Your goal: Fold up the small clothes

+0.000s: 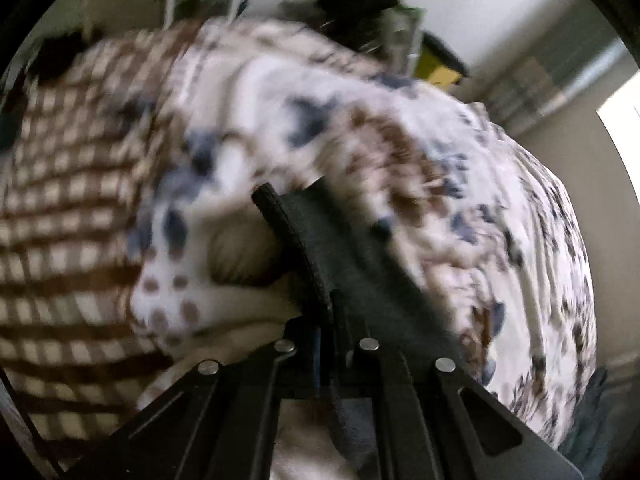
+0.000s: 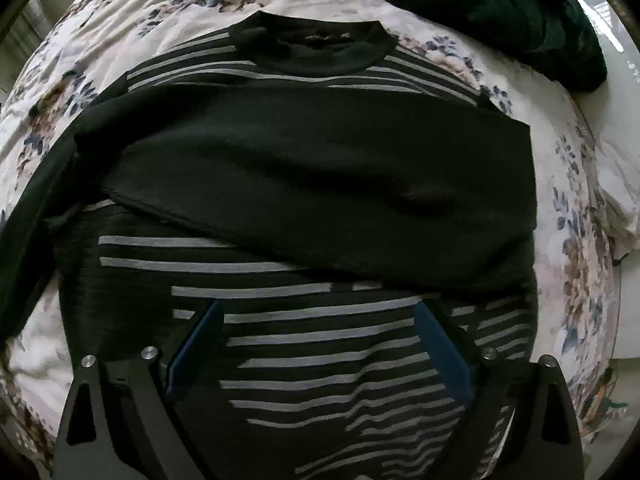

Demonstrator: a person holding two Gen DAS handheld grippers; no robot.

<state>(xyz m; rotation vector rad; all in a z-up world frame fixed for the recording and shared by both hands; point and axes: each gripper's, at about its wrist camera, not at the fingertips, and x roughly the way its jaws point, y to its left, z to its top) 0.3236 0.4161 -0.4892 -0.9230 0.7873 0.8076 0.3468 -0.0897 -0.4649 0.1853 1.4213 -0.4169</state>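
Observation:
A black sweater with grey stripes [image 2: 320,344] lies flat on the floral bedspread [image 2: 120,12], collar [image 2: 316,48] at the far end. One black sleeve [image 2: 320,168] is folded across its chest. My right gripper [image 2: 318,306] hovers over the striped lower body, blue pads [image 2: 196,352] wide apart, open, with nothing between them. In the blurred left wrist view, my left gripper [image 1: 332,320] is shut on a strip of black fabric with a stitched hem [image 1: 320,232], which looks like the other sleeve; the fabric hides the fingertips.
A dark green garment [image 2: 480,12] lies bunched at the far right of the bed. A brown-and-cream checked blanket [image 1: 72,220] covers the left side in the left wrist view. A yellow box [image 1: 436,68] and dark items sit beyond the bed near the wall.

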